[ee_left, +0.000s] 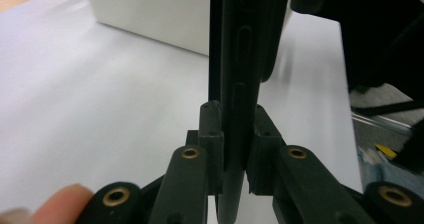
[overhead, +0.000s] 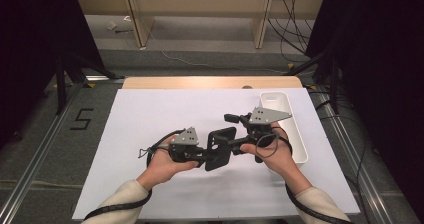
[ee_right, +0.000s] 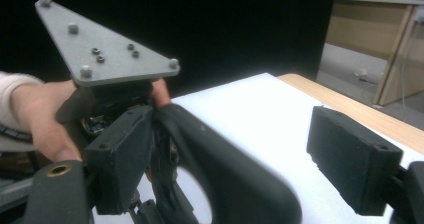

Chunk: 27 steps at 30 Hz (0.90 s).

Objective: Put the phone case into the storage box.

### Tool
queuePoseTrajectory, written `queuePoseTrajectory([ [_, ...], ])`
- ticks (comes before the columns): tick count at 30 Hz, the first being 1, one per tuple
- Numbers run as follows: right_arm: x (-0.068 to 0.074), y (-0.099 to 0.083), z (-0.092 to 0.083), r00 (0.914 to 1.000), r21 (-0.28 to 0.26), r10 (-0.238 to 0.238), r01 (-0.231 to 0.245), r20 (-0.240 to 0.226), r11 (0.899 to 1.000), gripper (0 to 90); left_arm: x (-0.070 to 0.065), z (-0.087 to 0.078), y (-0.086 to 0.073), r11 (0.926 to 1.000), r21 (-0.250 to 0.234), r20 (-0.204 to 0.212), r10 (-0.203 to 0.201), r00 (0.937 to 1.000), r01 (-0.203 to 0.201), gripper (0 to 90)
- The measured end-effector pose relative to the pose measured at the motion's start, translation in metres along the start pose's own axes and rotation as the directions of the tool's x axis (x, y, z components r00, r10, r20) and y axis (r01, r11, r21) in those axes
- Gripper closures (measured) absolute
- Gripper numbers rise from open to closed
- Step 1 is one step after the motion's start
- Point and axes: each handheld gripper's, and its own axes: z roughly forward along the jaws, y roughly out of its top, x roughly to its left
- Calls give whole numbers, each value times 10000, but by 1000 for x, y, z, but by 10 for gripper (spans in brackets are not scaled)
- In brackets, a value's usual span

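Observation:
A flat black case with a rounded cutout hangs above the white table, held on edge. My left gripper is shut on its lower end; in the left gripper view both pads press the thin case between them, my left gripper pointing at the tray. My right gripper comes in from the right and stands open. In the right gripper view the case lies close by the left pad, while the right pad stands well off it. A hand holds the left gripper's grey plate behind the case.
A long white tray lies at the table's right side, just behind the right hand, and shows as a white wall in the left gripper view. White sheet covers the table; a wooden edge runs along the back.

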Motion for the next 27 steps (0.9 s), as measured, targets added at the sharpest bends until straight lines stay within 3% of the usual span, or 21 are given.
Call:
queuePoseTrajectory([
  [4, -4, 0, -5, 9986, -364, 376, -363, 367, 9987, 243, -1, -1, 1, 9995, -57, -574, -313, 9979, 310, 800],
  [8, -4, -1, -6, 9941, -551, 434, -381, 994, 9978, 180, -4, -1, 2, 9987, -113, -1219, -512, 9912, 502, 799],
  [10, -4, -2, -5, 9899, -538, 410, -339, 1359, 9980, 155, -6, -1, 4, 9977, -241, -1561, -667, 9855, 637, 799],
  [15, -1, -5, -2, 9827, -648, 583, -475, 1761, 9968, 98, -8, -1, 5, 9945, -482, -2285, -1014, 9682, 928, 799],
  [21, 6, -7, 5, 9772, -602, 622, -509, 2030, 9969, 45, -13, 2, 5, 9907, -558, -2749, -1350, 9519, 1244, 799],
  [27, 13, -8, 12, 9745, -594, 644, -528, 2148, 9968, 10, -16, 5, 5, 9904, -461, -2861, -1384, 9482, 1306, 799],
])
